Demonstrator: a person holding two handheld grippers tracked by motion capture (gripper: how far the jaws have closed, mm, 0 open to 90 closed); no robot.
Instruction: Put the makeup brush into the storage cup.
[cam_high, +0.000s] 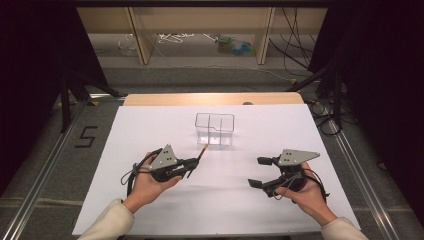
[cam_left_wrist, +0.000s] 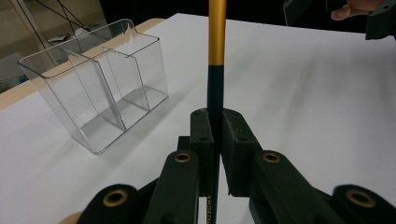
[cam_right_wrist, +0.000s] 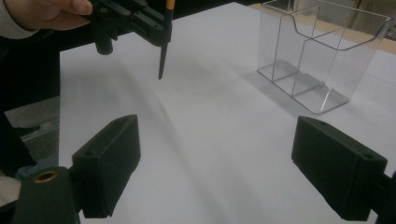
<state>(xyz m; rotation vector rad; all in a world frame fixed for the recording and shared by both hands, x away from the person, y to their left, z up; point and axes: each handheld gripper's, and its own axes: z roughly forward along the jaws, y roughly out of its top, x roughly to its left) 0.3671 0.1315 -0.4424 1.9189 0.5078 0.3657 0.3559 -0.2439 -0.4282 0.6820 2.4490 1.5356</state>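
Your left claw (cam_left_wrist: 212, 140) is clamped on the pencil (cam_left_wrist: 216, 70), held above the white tabletop (cam_high: 280, 130) just short of the clear bin (cam_high: 215, 128). Right claw (cam_right_wrist: 215, 172) hangs wide open, holding nothing.

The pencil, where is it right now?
In the high view the pencil is clamped in the left gripper, left of centre on the white sheet, its tip pointing toward the clear organiser just beyond it.
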